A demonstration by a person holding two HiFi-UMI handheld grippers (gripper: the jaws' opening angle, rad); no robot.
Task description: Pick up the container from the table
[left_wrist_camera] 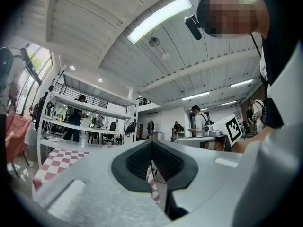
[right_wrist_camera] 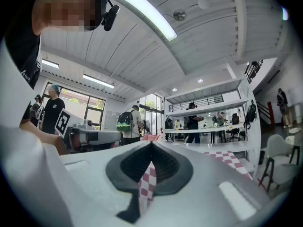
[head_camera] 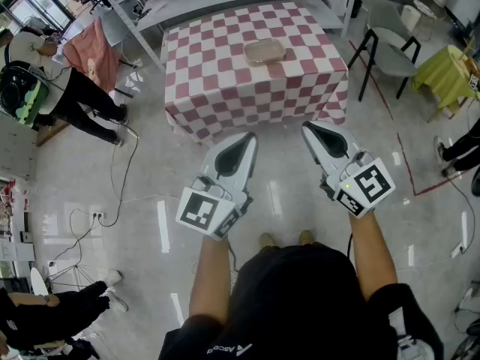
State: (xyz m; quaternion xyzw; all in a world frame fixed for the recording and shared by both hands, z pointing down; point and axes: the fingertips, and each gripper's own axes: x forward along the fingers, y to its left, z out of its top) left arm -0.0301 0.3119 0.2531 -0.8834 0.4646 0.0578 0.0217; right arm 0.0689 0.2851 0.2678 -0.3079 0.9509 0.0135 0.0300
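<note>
The container (head_camera: 265, 51) lay at upper centre, long axis across the frame, well above the left gripper (head_camera: 250, 138) and right gripper (head_camera: 307, 127), neither nearer, both with jaws together and empty.

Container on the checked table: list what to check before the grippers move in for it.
1. Container in view, lying alone on the checked table: ok.
2. Left gripper empty: ok, nothing between its jaws.
3. Right gripper empty: ok.
4. Jaws open for the grasp: not ok, both pairs are shut.
5. Grippers within reach of the container: not ok, both hang over the floor, short of the table.
6. Container lidded or holding anything: cannot tell.
</note>
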